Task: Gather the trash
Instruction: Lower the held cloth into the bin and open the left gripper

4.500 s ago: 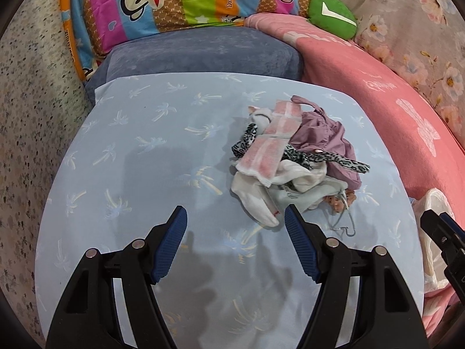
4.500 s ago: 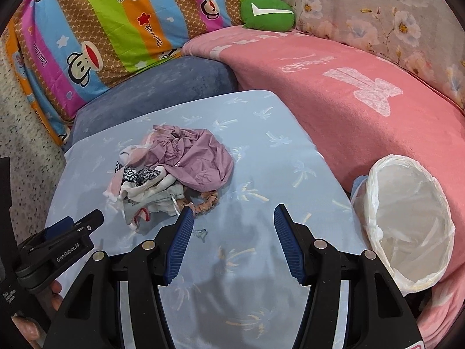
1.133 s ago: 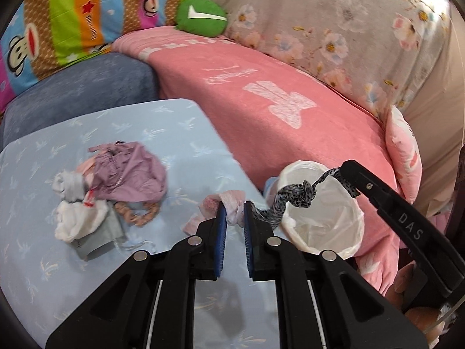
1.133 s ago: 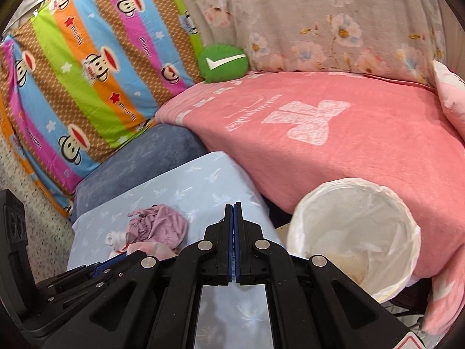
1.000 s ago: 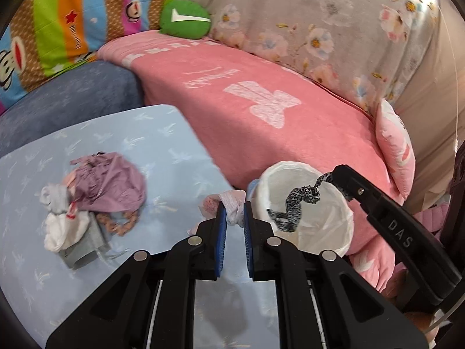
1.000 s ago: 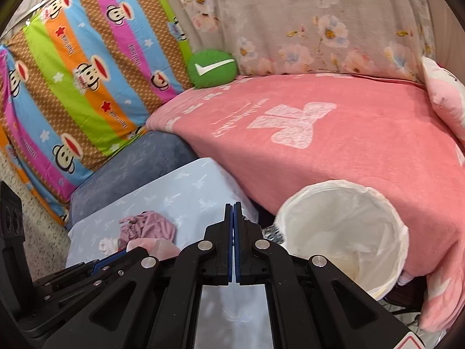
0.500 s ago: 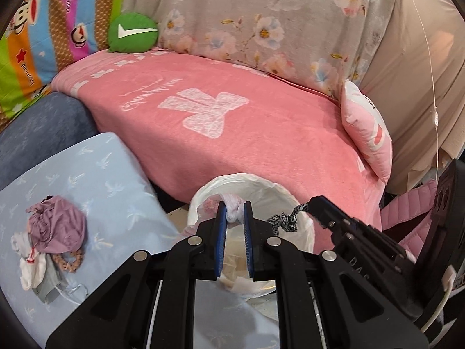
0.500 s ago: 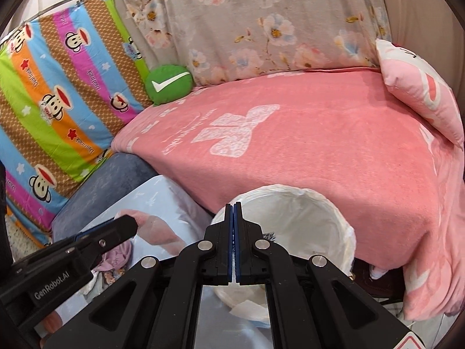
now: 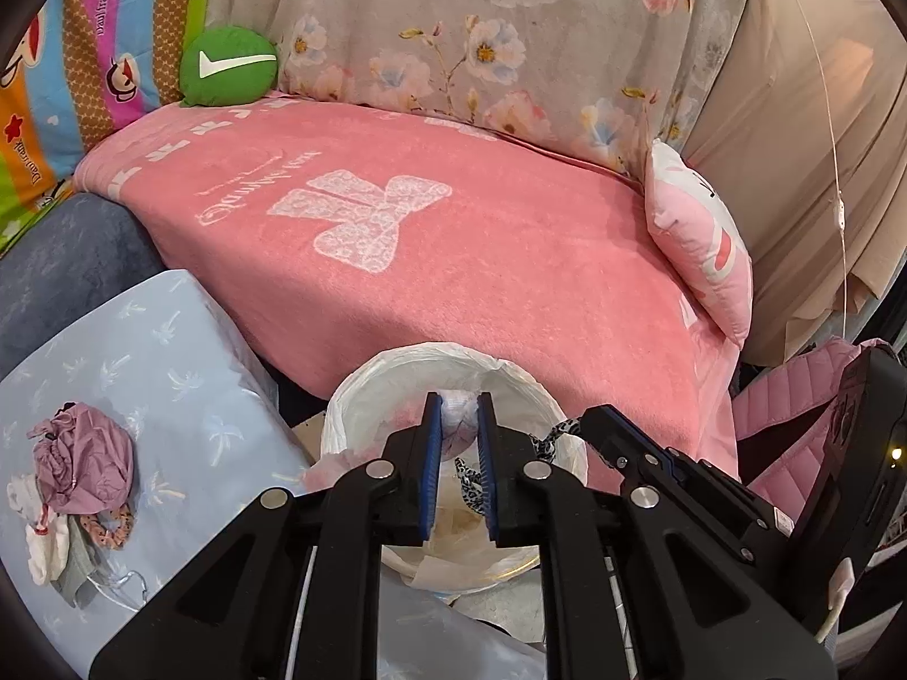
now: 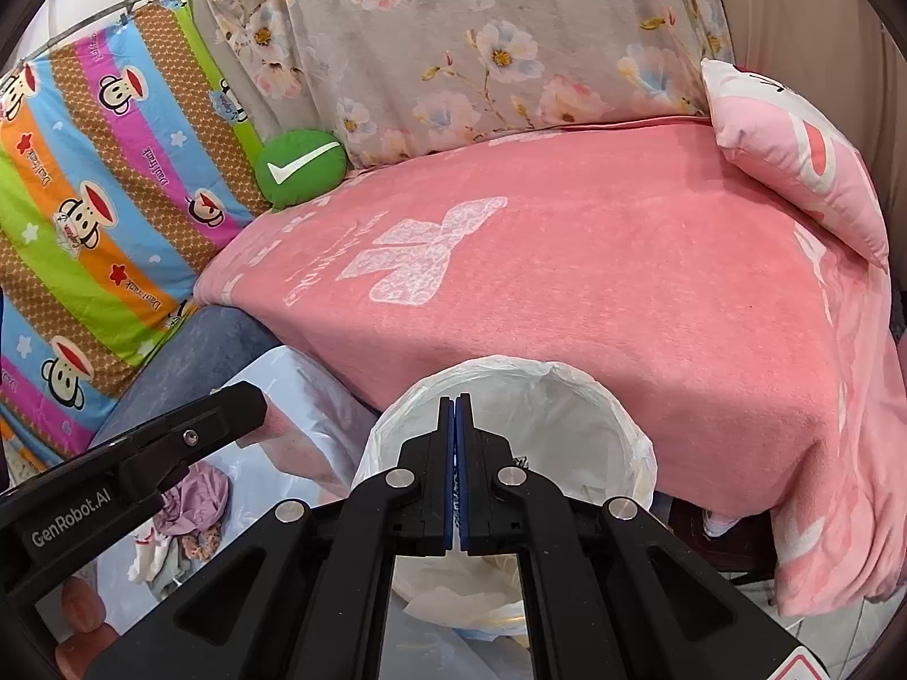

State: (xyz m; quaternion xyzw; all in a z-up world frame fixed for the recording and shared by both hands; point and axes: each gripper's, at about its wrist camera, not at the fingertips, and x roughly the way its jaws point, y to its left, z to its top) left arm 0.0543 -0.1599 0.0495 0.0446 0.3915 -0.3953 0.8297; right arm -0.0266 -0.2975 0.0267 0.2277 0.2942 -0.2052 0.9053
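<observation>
Left gripper point(image 9: 458, 413) clamped on white-pink cloth wad point(image 9: 457, 409), poised over mouth of white-lined trash bin point(image 9: 363, 391). Right gripper point(image 10: 456, 413) pads pressed together, also over bin point(image 10: 623, 419); leopard-print strip point(image 9: 558, 429) pinched at its tip, draping across bin rim, loose end point(image 9: 471, 479) hanging inside. Remaining pile, purple garment point(image 9: 85, 456) on top, sits on light blue cloth point(image 9: 170, 351), well apart from bin. Pink blanket point(image 9: 482, 260) just behind bin. Green cushion point(image 9: 229, 65) at far back.
</observation>
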